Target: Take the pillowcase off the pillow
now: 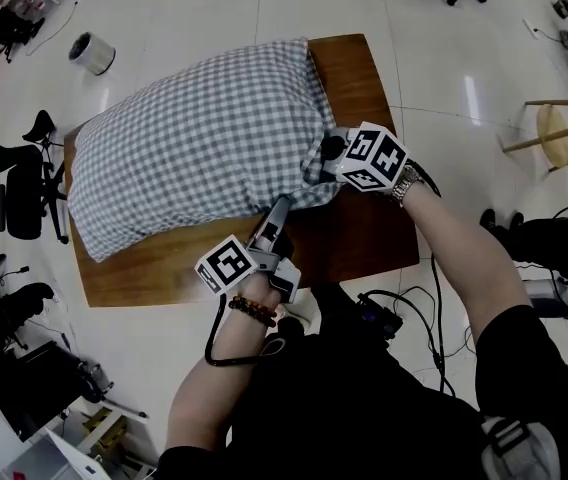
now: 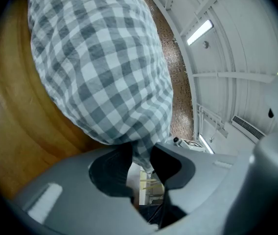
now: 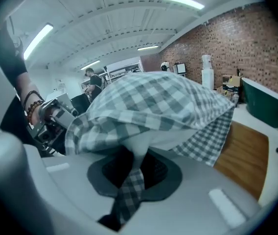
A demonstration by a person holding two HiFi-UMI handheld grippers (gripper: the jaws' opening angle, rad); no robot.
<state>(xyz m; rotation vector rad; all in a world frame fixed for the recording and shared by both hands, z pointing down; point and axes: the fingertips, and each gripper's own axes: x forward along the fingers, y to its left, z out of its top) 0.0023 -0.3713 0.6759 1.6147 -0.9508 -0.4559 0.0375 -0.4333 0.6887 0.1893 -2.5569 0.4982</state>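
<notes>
grey-and-white checked cloth fills every view: the pillowcase (image 1: 194,138) is on its pillow, lying across the wooden table (image 1: 349,78) from the centre toward the upper left of the head view. from above, both tools meet the pillow's near right end, the left gripper (image 1: 282,208) at the lower edge and the right gripper (image 1: 326,153) at the corner beside it. the jaws themselves are lost there under cloth and marker cubes.

the gripper views settle it. in the left gripper view the jaws are pinched on a narrow fold of checked fabric that hangs from the bulging pillow end above them. in the right gripper view the jaws are clamped on a strip of the same fabric. only this view shows the white pillow (image 3: 146,141), peeking out of the case's open mouth just above the jaws, with the other gripper at the left of the frame.

a dark green tub (image 3: 266,102) stands at the right of that frame; its inside cannot be seen.
</notes>
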